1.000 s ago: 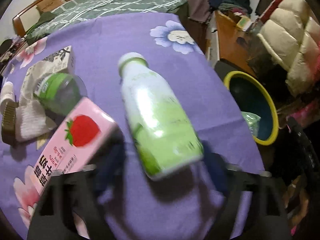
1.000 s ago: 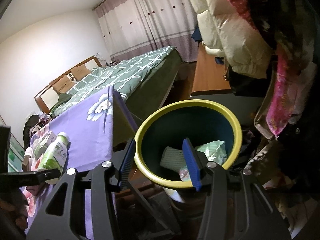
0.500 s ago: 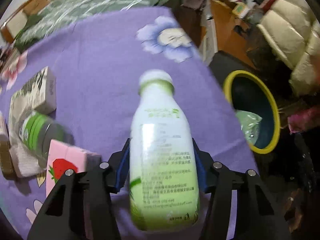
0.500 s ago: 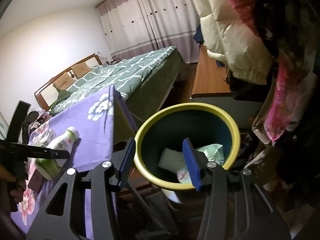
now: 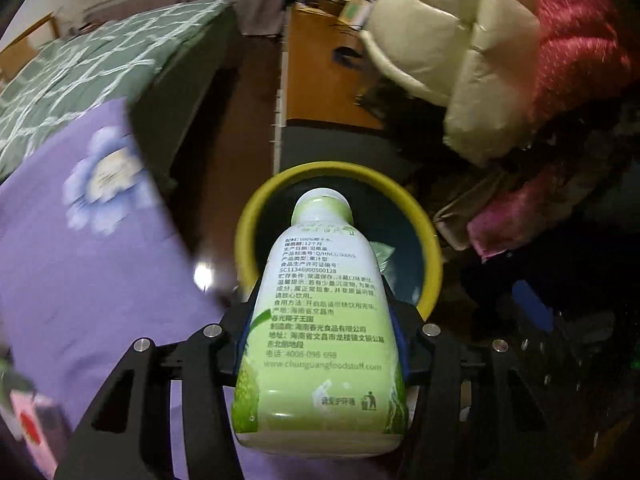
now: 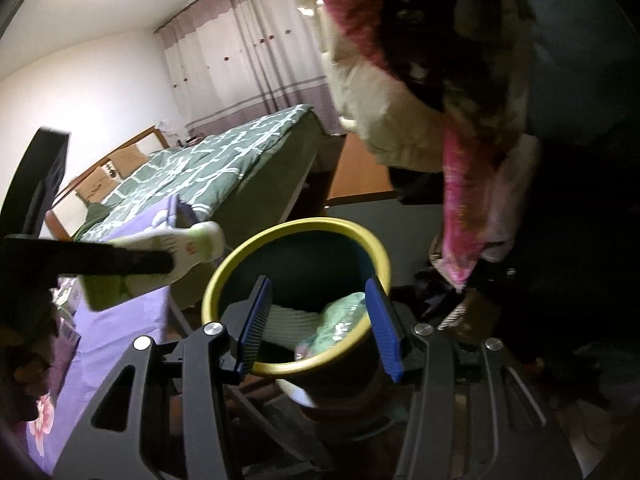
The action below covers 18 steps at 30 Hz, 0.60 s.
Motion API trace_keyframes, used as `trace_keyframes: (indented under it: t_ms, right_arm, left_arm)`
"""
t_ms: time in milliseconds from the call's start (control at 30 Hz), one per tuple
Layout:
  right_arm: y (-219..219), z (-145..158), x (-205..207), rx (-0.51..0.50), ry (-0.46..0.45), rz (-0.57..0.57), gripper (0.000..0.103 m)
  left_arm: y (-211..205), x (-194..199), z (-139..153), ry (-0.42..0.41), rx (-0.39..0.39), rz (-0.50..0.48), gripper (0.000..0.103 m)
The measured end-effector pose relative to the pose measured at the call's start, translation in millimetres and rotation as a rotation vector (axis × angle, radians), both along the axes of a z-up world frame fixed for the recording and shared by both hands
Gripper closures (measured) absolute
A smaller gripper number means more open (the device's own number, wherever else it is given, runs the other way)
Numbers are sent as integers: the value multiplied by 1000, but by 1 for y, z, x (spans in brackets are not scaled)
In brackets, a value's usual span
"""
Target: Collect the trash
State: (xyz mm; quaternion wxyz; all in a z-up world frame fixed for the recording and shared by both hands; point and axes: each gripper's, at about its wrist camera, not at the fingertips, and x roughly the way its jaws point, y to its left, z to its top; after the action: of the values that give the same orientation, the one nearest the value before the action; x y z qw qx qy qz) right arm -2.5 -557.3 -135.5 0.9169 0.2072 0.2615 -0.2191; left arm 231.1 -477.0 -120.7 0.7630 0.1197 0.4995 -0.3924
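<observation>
Left gripper (image 5: 322, 320) jaws clamp the green bottle (image 5: 320, 320); right gripper (image 6: 320, 320) jaws gape, holding nothing

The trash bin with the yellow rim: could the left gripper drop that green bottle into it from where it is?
Probably yes. The left gripper holds the green bottle pointed at the trash bin, whose open mouth looks unobstructed.

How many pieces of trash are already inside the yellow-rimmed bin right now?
2 show in the bin: a pale ribbed piece on the left and a crumpled green wrapper beside it. More may lie hidden under them. The bottle is in the left gripper, not yet dropped.
</observation>
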Motion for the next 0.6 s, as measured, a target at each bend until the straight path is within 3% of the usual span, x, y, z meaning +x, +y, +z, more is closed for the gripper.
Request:
trace_keyframes:
  t_ms: [167, 233, 267, 467, 600]
  right_arm:
    - [-7, 1, -5, -4, 14, -30, 56]
    - [-7, 1, -4, -6, 21, -32, 53]
    - [-6, 0, -2, -8, 27, -30, 52]
    - [6, 3, 10, -20, 38, 2, 51]
    - [29, 9, 22, -33, 31, 55, 51]
  left_arm:
    - [-43, 9, -17, -15, 14, -14, 51]
    - [-51, 16, -26, -35, 29, 2, 38]
    - [-52, 18, -27, -49, 31, 17, 18]
    - [-3, 17, 2, -95, -66, 95, 15]
    - [68, -2, 46, -208, -165, 175, 10]
